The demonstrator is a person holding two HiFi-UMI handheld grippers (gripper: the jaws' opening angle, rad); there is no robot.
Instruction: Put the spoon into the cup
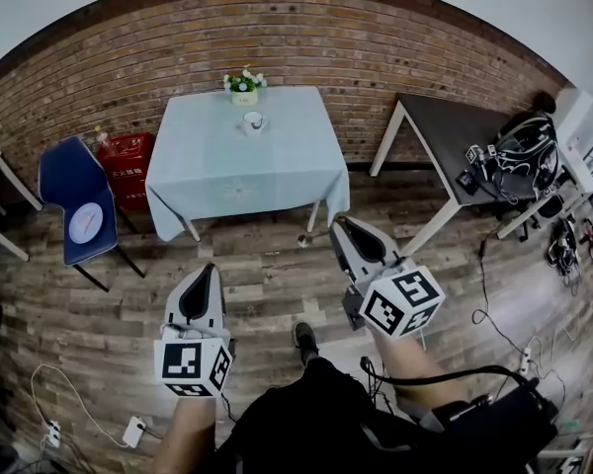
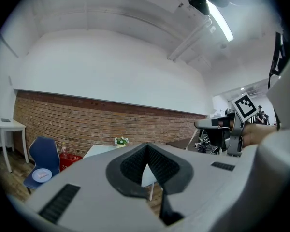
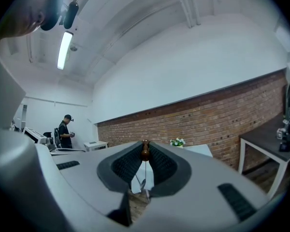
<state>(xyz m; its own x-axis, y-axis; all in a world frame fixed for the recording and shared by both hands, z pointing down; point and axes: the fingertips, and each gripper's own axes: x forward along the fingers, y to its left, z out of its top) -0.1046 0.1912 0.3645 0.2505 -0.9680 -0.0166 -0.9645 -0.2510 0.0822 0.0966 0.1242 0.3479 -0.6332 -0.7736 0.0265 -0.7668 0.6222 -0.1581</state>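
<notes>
A table draped in pale blue cloth stood before a brick wall, with a flower pot at its far edge. Left of it sat a blue chair and a red box. To its right, a dark table bore a backpack.

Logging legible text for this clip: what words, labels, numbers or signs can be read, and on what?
Nothing is legible.
Red box: white print, too small to read.
White disc on blue chair: print blurred.
Left gripper and right gripper cubes: square marker patterns, no words.
</notes>
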